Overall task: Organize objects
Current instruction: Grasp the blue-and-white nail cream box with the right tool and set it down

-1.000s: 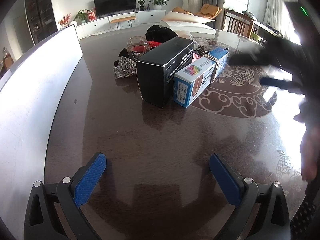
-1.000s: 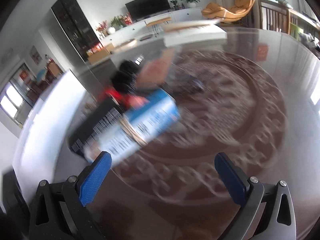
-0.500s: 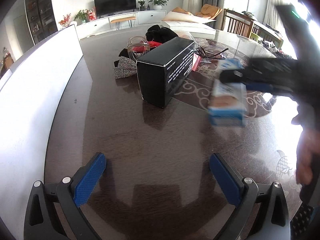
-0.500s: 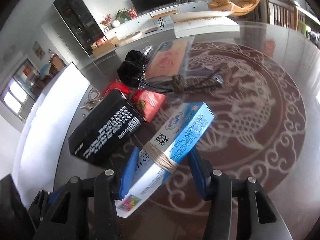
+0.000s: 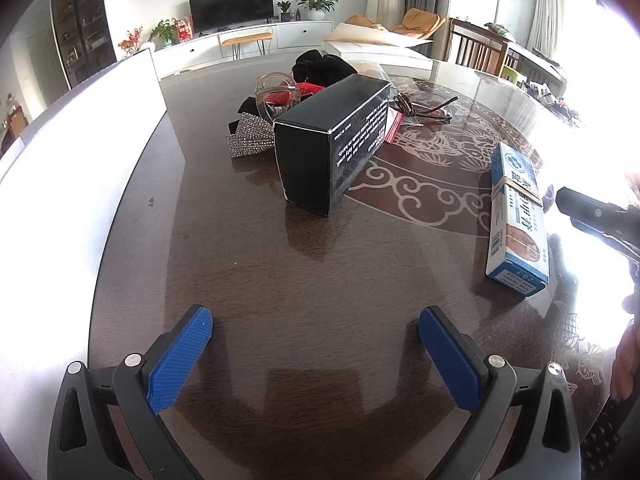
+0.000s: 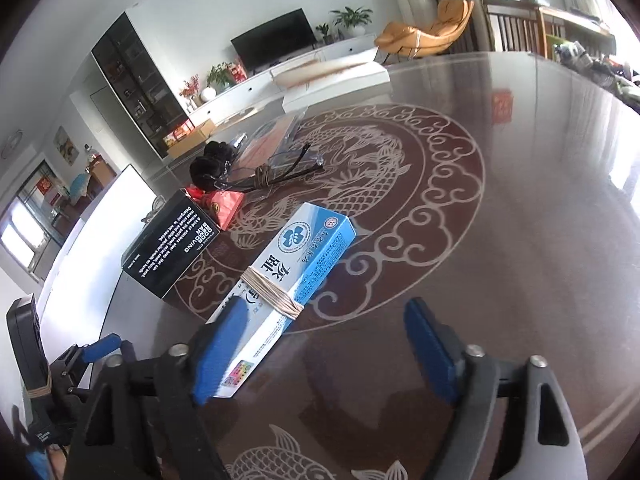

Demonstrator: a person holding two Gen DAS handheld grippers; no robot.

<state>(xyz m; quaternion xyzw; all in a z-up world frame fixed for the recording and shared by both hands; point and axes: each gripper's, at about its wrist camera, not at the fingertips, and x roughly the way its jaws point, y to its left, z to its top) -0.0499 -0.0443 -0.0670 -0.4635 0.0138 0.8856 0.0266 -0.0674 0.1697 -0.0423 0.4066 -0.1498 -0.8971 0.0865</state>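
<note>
While hovering low over the near edge of the dark, glossy, dragon-patterned table, held the left gripper spread wide with nothing between its blue pads. Held the right gripper just as wide apart and likewise empty, with its left pad just beside the near end of the long blue-and-white cardboard carton bound with a tan rubber band; could not tell contact from mere nearness there. Found that carton lying flat toward the table's right edge, well apart from the black rectangular cardboard box with white print, itself nearer the table's middle and just in front of a heap of small things: black fabric, a red packet, a sparkling silver band, thin-framed spectacles. Judged the step in hand to be leaving the carton in its place and backing off. To do that well, needed to draw the right gripper straight back along the carton's length, without swinging sideways, to avoid nudging the carton askew with that left pad. Judged the black box a likely next candidate, broad enough to call for a wide, square approach across its narrower faces.
</note>
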